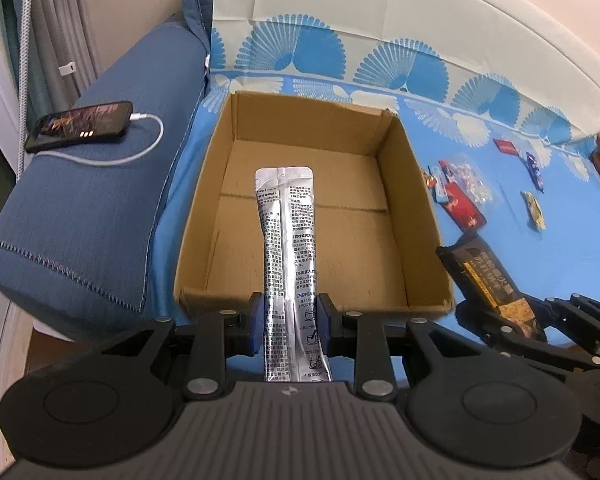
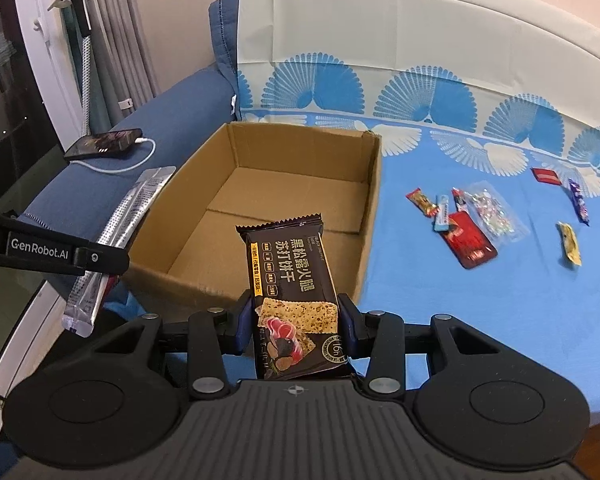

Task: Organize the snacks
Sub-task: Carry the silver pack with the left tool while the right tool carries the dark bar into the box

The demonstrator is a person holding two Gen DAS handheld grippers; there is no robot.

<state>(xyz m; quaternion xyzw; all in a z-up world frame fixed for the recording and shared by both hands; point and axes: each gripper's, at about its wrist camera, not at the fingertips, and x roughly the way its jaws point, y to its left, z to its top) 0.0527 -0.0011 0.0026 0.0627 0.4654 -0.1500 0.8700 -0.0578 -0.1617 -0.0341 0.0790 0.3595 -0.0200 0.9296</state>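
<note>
Snacks are in both claws at once, and the cardboard box (image 1: 312, 208) on the blue sheet of the bed (image 2: 480, 320) is plainly where they are meant to go. The left claw (image 1: 291, 322) is clamped on a long silver sachet (image 1: 285, 248), pinched low so that most of its length reaches out over the near wall of the box, probably so it can be let go straight inside. The right claw (image 2: 295, 322) grips a black cracker packet (image 2: 289, 276) by its lower half, held just short of the box's near right corner. The box looks empty, its floor bare. To its right, toward the bed's far right edge, lies a loose scatter: a red packet (image 2: 470, 242), a clear bag of sweets (image 2: 494, 210), a yellow wrapper (image 2: 570, 246) and a few small bars, too blurred to name. A phone (image 1: 79, 124) charges on the sofa arm (image 1: 91, 220) left of the box, clear of the work.
</note>
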